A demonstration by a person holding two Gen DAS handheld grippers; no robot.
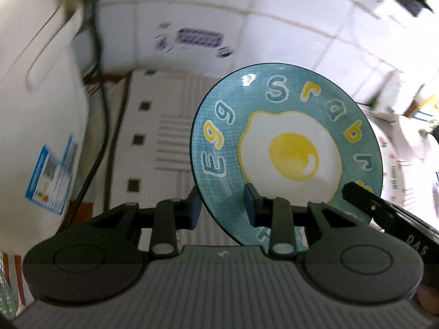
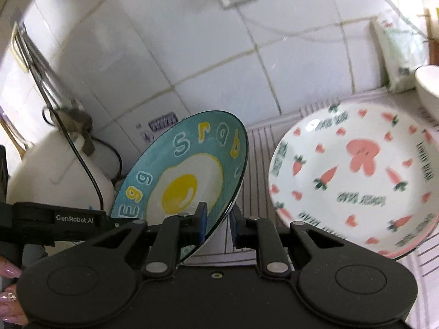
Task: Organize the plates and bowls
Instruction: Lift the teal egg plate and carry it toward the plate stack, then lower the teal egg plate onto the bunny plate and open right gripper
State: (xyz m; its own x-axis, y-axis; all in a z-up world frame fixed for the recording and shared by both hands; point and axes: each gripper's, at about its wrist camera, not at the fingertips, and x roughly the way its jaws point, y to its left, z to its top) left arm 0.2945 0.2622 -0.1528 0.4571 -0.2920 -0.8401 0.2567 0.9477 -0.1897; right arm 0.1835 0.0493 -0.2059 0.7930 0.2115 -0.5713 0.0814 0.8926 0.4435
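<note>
Egg plate point(image 1: 285, 148) held tilted in the air above the counter point(image 2: 258, 142), gripped on its lower rim from two sides: left hand-held gripper point(image 1: 223, 205) clamps one edge, right hand-held gripper point(image 2: 218, 219) clenched on the other. Carrot plate point(image 2: 354, 175) sits on the counter just right of it, white bowl point(image 2: 428, 87) beyond. Step looks like transfer mid-carry. Next move likely needs levelling the plate and setting it onto the carrot plate stack, both grips loosening together.
</note>
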